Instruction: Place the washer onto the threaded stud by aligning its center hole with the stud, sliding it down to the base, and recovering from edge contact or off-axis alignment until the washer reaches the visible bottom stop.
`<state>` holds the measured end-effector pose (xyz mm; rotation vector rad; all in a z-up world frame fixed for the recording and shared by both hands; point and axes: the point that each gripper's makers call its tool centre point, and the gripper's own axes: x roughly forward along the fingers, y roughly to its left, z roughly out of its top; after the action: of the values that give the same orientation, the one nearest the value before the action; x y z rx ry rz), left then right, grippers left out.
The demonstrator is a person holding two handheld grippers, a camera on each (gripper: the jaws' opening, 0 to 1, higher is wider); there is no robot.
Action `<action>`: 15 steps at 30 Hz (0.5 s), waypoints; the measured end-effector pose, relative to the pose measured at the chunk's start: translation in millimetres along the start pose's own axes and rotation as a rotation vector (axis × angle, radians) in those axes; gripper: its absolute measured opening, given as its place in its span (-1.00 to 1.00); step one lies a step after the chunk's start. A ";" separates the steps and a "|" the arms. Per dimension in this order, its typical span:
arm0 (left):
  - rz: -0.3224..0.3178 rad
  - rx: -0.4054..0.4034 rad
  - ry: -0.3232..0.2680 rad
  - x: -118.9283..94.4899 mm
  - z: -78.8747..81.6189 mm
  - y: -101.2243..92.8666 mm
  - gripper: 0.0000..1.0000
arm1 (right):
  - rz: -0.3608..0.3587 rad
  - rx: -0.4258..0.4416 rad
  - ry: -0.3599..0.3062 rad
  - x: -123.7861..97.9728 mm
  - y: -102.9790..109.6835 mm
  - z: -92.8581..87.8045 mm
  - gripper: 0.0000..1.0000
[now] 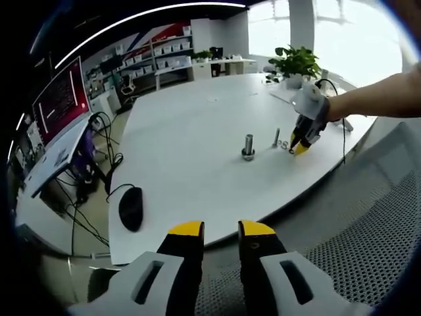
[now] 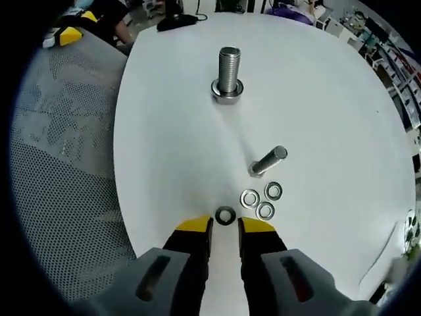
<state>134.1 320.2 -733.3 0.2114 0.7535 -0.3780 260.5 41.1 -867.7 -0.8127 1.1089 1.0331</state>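
My right gripper hung low over the white table, its yellow-tipped jaws a little apart, gripping nothing, and just beyond their tips lay the washer I judged I was going for, flat on the table and darker than the rest. Three brighter washers lay clustered just beside it, and a loose bolt lay on its side a little past them. The threaded stud stood upright on its wide base farther along the table, well apart from the washers. My left gripper was held back off the table's edge above a grey mesh surface, jaws parted and empty, and from there I could see the stud, the right gripper at the washers, and a black mouse near the table's edge. The risks, as I judged them, began with the pick: the washer lay so flat that the jaws could skate over it or nudge it into its neighbours, and I might lift two together. On the stud, a tilted washer would likely catch on the top thread and jam off-axis. Pushing down then could tip the stud on its base.
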 end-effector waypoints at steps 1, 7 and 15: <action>0.000 0.000 0.000 0.1 0.1 0.0 -0.63 | -0.002 0.004 -0.004 0.3 -0.2 0.3 -0.62; -0.001 0.001 -0.001 0.3 0.2 0.0 -0.63 | -0.006 -0.020 -0.003 0.7 1.2 1.5 -0.63; 0.000 -0.001 -0.001 -0.1 0.2 -0.2 -0.63 | -0.009 -0.019 -0.021 1.8 1.6 3.6 -0.68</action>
<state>134.0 320.0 -733.2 0.2105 0.7525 -0.3781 260.2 45.4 -868.5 -0.8199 1.0780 1.0437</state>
